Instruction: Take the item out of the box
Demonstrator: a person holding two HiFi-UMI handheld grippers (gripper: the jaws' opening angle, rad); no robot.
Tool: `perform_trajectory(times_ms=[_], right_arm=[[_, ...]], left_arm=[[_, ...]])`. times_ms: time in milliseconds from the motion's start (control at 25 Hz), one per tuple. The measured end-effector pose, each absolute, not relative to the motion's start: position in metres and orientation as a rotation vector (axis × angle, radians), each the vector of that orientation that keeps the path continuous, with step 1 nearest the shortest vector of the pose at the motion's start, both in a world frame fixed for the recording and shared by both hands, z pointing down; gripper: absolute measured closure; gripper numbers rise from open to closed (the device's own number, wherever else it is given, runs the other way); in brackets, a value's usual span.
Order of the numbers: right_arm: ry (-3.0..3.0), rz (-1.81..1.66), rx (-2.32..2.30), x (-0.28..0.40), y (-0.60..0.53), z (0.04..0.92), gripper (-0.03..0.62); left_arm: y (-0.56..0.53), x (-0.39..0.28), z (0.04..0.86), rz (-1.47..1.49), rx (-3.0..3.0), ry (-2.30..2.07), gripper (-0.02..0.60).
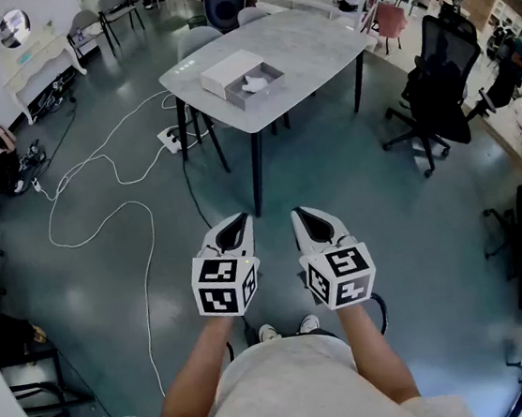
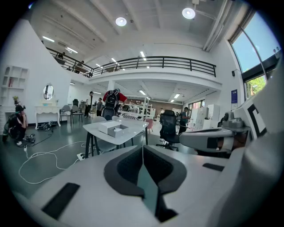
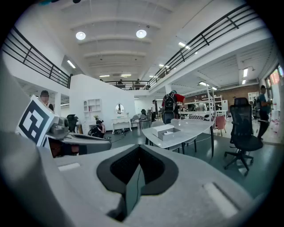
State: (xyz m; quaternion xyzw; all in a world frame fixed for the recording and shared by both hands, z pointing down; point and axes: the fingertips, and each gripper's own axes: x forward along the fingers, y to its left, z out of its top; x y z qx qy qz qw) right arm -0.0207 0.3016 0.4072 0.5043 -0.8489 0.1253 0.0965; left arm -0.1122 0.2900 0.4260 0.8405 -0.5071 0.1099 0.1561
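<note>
Box point(image 1: 228, 73) on tbl point(image 1: 315, 36); railing point(image 2: 168, 60): gripper views only.

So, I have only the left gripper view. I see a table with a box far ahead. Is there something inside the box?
Observer: Yes. The head view looks down into it: a white item lies in the open grey box.
Operator: And the right gripper, is it open?
Observer: No. The right gripper view shows the right gripper shut, with nothing between its jaws.
</note>
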Motion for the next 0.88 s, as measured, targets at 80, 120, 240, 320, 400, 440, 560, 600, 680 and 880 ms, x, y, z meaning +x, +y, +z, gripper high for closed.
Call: perform_trajectory(times_ms=[80,120,240,320,400,440,560,600,680,880], right_arm=[[-2.513,0.376,1.498,-0.021,0.301,0.409,0.589],[-2.514,0.379,1.500,-0.021,0.301,0.409,0.589],[-2.524,0.389,1.495,-0.020,0.297,0.411,0.589],[-2.529,0.391,1.492,-0.021,0.293,0.411,0.589],[-2.531,0.391,1.492,-0.021,0.288,0.411,0.589],[-2.531,0.391,1.492,-0.021,0.284,0.411,0.589],[-2.531,0.395,1.494,-0.019,0.273,0.414,0.589],[-2.531,0.399,1.496,-0.018,0.269,0.415,0.589],[-2.539,0.407,1.493,-0.017,0.259,0.416,0.589],[-2.571,0.438,1.475,-0.012,0.224,0.420,0.589]], left_arm=[[0.288,-0.114,0.428,0.307,2.400,-1.449,0.566],[0.287,-0.114,0.429,0.305,2.399,-1.447,0.566],[0.283,-0.113,0.430,0.310,2.399,-1.438,0.566],[0.279,-0.113,0.431,0.314,2.394,-1.432,0.566],[0.273,-0.114,0.432,0.314,2.390,-1.426,0.566],[0.269,-0.114,0.433,0.313,2.390,-1.425,0.566],[0.258,-0.112,0.434,0.320,2.392,-1.426,0.566],[0.254,-0.112,0.435,0.322,2.392,-1.428,0.566],[0.244,-0.111,0.436,0.327,2.388,-1.431,0.566],[0.212,-0.104,0.443,0.347,2.370,-1.441,0.566]])
